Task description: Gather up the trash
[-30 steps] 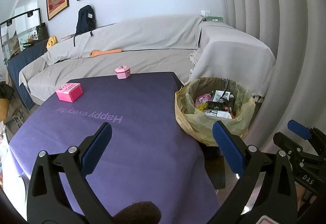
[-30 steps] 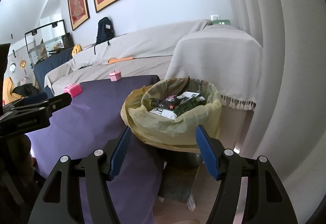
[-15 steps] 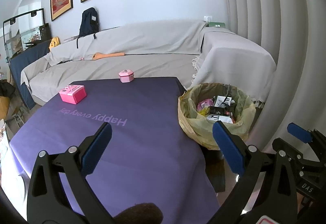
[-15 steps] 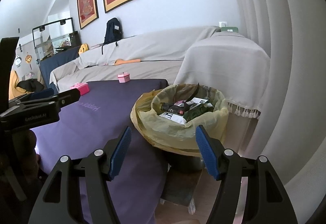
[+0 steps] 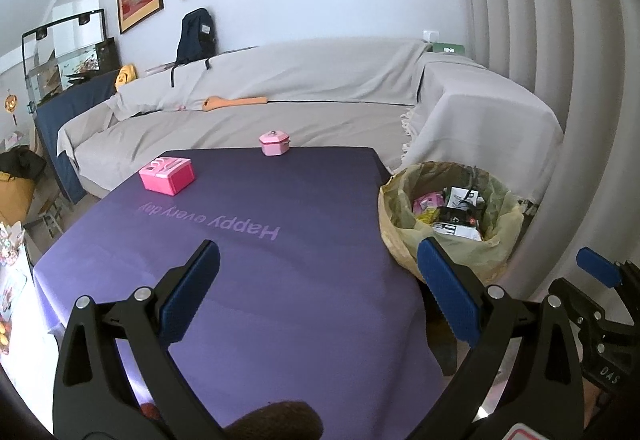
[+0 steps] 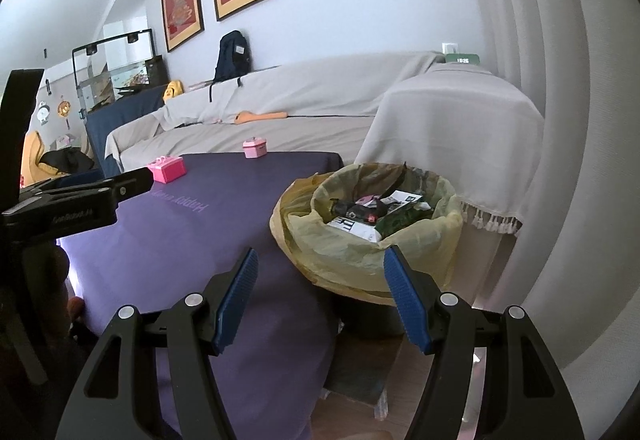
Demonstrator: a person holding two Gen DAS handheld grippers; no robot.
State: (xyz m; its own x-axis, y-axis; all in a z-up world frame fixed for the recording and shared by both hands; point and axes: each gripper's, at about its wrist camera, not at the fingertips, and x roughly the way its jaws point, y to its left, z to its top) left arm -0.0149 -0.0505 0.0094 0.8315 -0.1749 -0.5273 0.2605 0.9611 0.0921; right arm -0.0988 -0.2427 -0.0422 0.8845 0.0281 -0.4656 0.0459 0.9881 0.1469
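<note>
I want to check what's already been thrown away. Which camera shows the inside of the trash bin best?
The left wrist view: it looks down into the trash bin, so wrappers and cartons show clearly. The right wrist view has the bin closer and bigger, but from a lower angle, so its near rim hides part of the contents.

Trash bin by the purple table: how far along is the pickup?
Done: the yellow-lined trash bin already holds wrappers. In hand: nothing; left gripper and right gripper are open. Left: only two pink boxes on the purple tablecloth; no loose trash shows.

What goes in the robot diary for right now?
left gripper: open, empty | right gripper: open, empty | trash bin: full | table: two pink boxes
</note>
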